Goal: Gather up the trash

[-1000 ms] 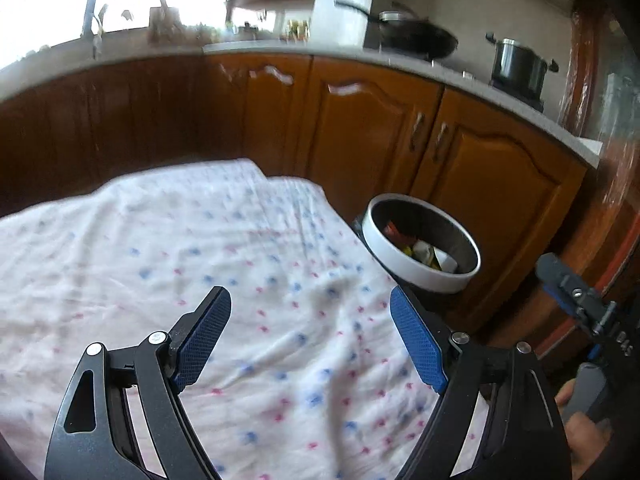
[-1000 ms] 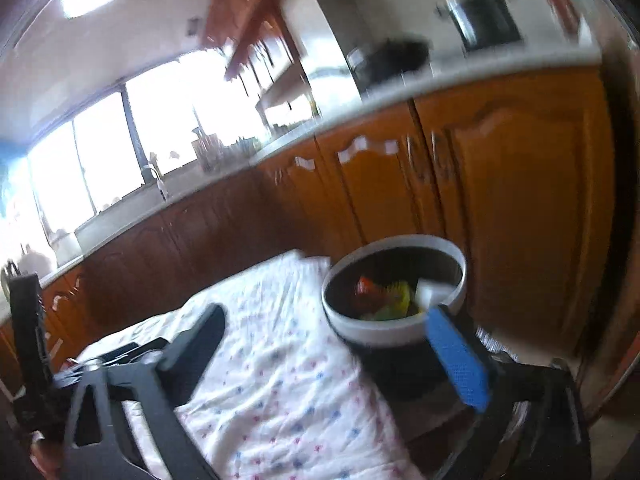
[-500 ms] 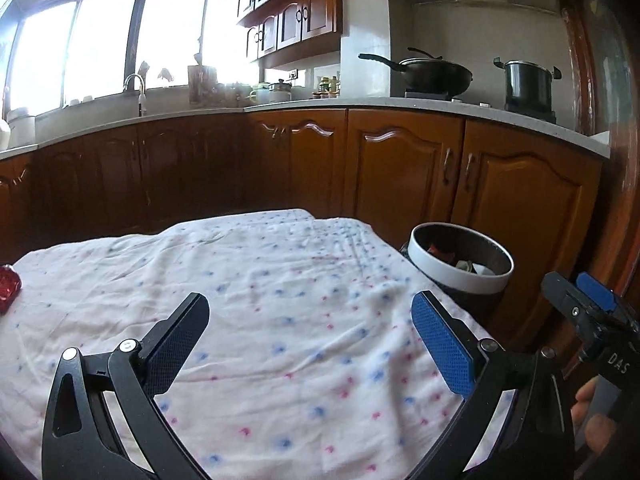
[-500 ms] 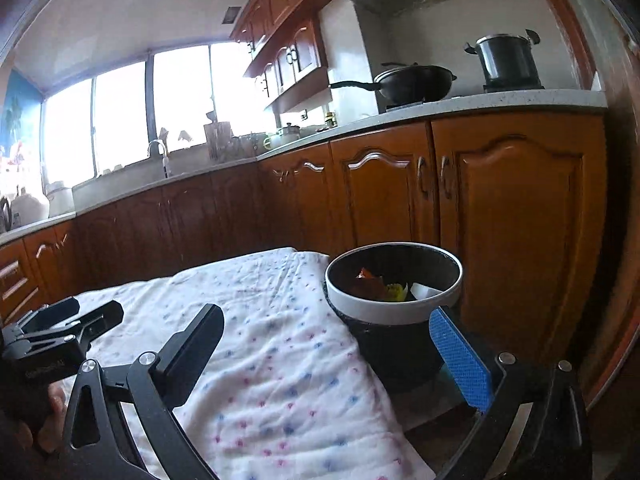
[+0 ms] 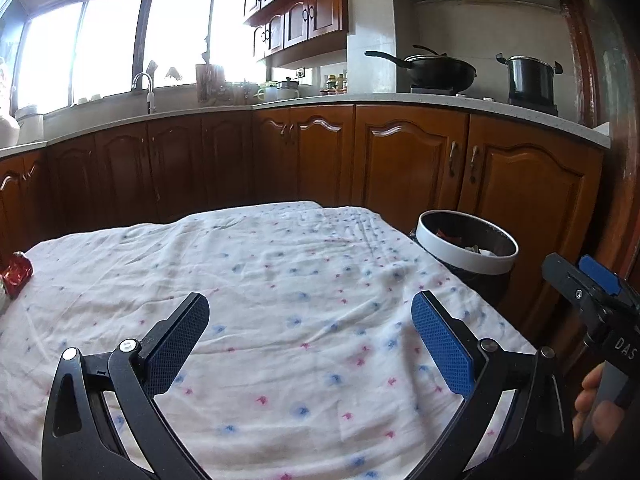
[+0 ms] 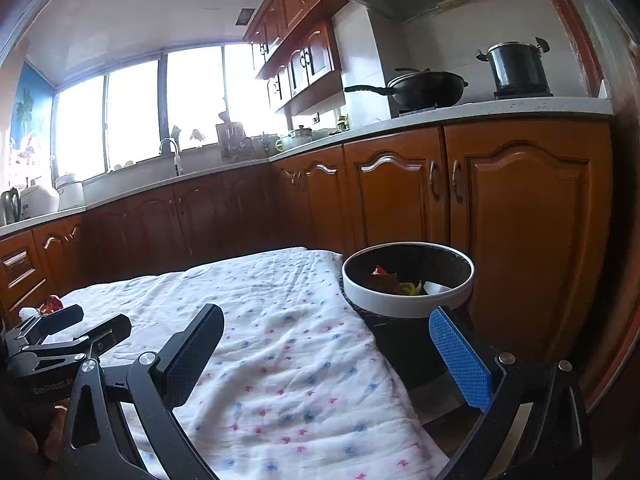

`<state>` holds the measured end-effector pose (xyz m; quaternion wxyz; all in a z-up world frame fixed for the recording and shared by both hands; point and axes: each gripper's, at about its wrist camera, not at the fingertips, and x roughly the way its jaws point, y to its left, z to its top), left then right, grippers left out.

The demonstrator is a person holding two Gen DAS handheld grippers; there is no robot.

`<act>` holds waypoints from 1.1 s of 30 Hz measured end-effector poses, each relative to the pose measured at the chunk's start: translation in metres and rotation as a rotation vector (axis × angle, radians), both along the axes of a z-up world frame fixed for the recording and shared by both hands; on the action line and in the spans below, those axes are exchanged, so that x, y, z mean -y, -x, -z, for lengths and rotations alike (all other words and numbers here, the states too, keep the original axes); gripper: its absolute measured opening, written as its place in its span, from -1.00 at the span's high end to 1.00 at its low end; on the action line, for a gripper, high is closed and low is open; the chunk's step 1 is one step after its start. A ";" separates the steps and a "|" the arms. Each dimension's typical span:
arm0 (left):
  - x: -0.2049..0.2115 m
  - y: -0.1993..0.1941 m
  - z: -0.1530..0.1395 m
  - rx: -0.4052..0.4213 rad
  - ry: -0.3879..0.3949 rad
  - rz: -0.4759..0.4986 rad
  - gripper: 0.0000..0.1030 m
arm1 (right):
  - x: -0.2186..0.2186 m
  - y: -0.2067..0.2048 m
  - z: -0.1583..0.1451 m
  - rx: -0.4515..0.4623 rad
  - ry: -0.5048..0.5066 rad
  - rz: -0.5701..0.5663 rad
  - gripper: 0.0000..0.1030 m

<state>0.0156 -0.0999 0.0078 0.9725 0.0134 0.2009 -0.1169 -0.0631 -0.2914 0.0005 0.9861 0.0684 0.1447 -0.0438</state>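
One red wrapper (image 5: 17,273) lies at the cloth's (image 5: 280,320) far left edge, with something white, too blurred to name, just beside it. Right of the cloth stands the bin (image 5: 466,254), scraps inside. Both the left gripper (image 5: 310,334), whose jaws have just been opening, and the right gripper (image 6: 326,350) gape wide, empty, over the cloth.

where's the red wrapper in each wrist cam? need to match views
Left wrist: red wrapper at the far left edge, on the dotted cloth, partly cut off by the frame.
Right wrist: red wrapper low at the left, at the cloth's far left end, partly hidden behind the left gripper.
Shared landmark: the white-rimmed trash bin off the cloth's right end, right of centre in both views.
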 end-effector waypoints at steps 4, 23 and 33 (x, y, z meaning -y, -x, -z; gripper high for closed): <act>-0.004 0.000 0.000 -0.003 0.005 -0.009 -1.00 | -0.003 -0.002 0.001 -0.005 0.001 -0.008 -1.00; -0.006 0.008 -0.002 0.021 -0.006 -0.028 -1.00 | -0.003 -0.004 0.003 -0.006 -0.010 -0.023 -1.00; -0.002 0.010 -0.005 0.031 -0.023 -0.028 -1.00 | -0.001 -0.001 0.002 0.001 -0.022 -0.028 -1.00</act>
